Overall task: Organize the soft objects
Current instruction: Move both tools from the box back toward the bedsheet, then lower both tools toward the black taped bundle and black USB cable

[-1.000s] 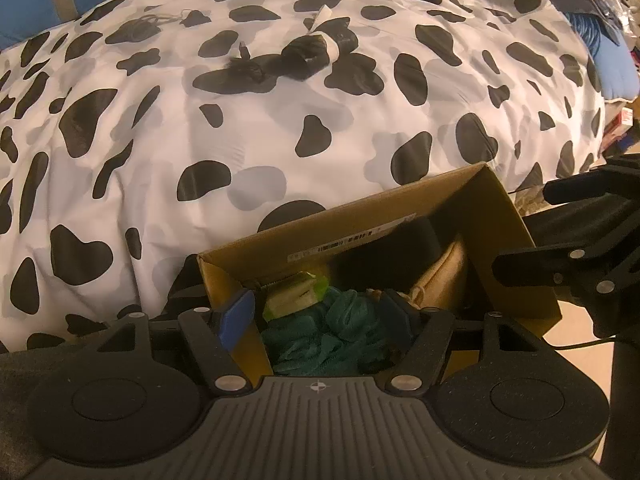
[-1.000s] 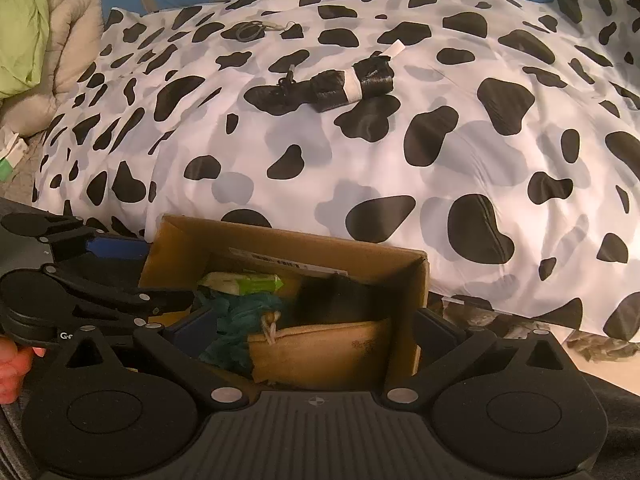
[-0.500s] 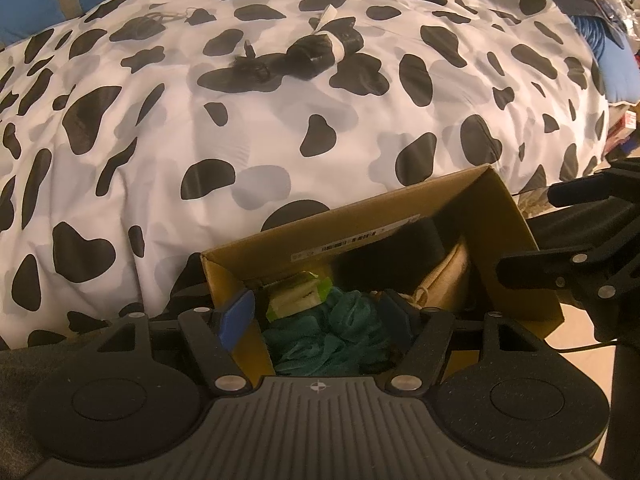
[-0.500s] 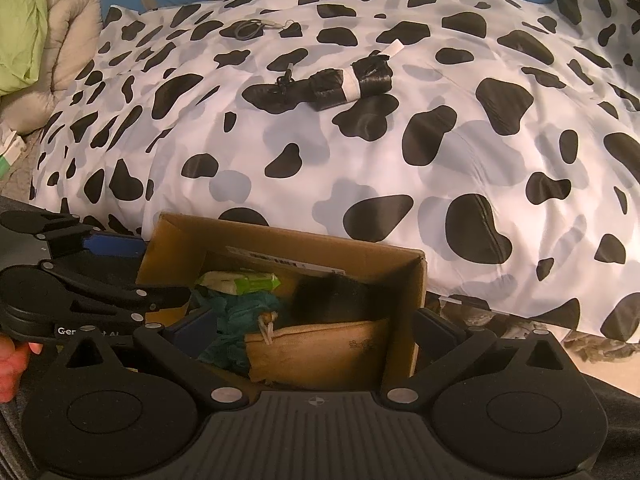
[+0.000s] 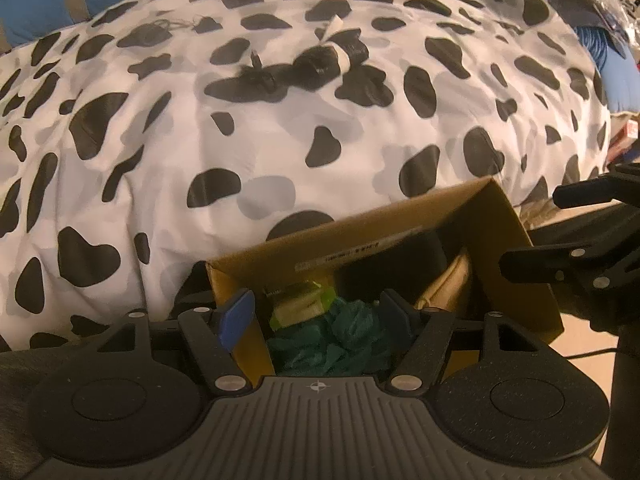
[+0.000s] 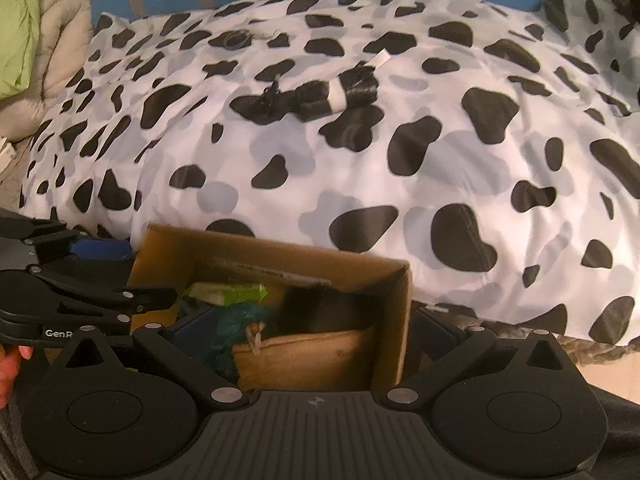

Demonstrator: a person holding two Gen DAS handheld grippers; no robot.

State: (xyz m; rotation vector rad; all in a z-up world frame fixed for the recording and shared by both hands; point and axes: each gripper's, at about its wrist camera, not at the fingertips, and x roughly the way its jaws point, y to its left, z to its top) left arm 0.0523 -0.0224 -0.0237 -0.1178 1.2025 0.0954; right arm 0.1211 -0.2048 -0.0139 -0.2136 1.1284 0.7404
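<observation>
Both tongs spread wide, gripping nothing: left gripper [image 5: 316,316] astride the left wall of the cardboard box [image 5: 400,232], one blue pad [image 5: 236,316] outside and the other inside above the contents; right gripper [image 6: 312,332] astride the box's right wall in the same fashion. Inside the box, counted: one teal mesh puff [image 5: 336,340] at the left, one green packet [image 5: 304,304] behind it, one tan pouch [image 6: 304,356] along the near side, one dark item [image 6: 320,304] at the back, too shadowed to name. Beyond the box, on the cow-print duvet [image 6: 440,160]: one black bundle [image 6: 320,96] with a white band, well apart from the box, and further still one small dark loop [image 6: 236,38]. Probably next in line: the black bundle. To do it well, lift one gripper clear of the box wall first, reach across the duvet with fingers wide, close on the thick banded part and not the loose tail, avoid pinching the duvet cloth, then carry back and drop into the space behind the pouch.
</observation>
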